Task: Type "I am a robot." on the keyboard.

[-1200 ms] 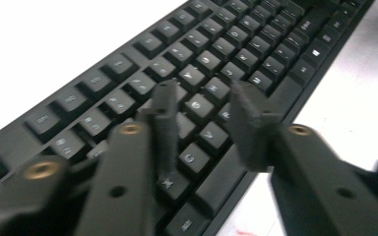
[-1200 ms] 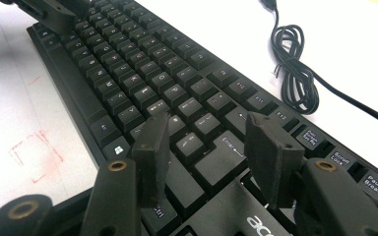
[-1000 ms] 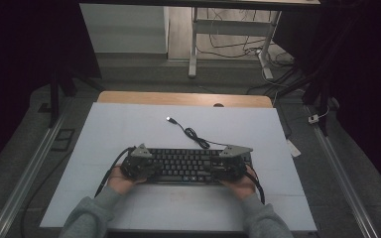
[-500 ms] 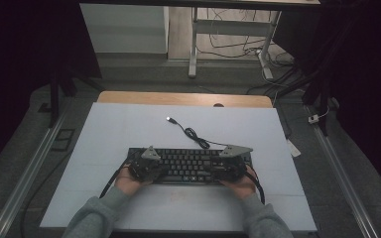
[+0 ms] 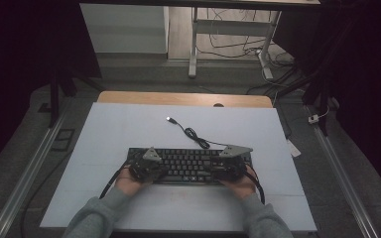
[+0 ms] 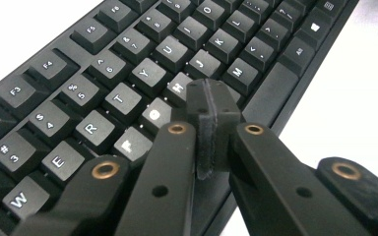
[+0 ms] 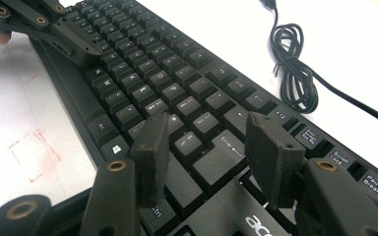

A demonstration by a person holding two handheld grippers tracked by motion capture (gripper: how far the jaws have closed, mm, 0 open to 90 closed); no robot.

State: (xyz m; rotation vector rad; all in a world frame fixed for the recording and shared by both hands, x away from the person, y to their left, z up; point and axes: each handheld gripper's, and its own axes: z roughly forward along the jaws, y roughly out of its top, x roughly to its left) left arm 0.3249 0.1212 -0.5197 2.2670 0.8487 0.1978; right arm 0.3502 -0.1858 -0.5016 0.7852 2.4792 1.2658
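Two grippers sit over the keyboard (image 5: 188, 166) in the high view: my left gripper (image 5: 146, 168) above its left half, my right gripper (image 5: 229, 166) at its right end, the keyboard lying on the near part of the white table (image 5: 129, 129), its cable (image 5: 193, 134) coiled just behind. In the left gripper view, I see the jaws pressed together, empty, tips over the H key (image 6: 178, 86). In the right gripper view, my jaws stand wide apart above the Enter key (image 7: 224, 152), holding nothing.
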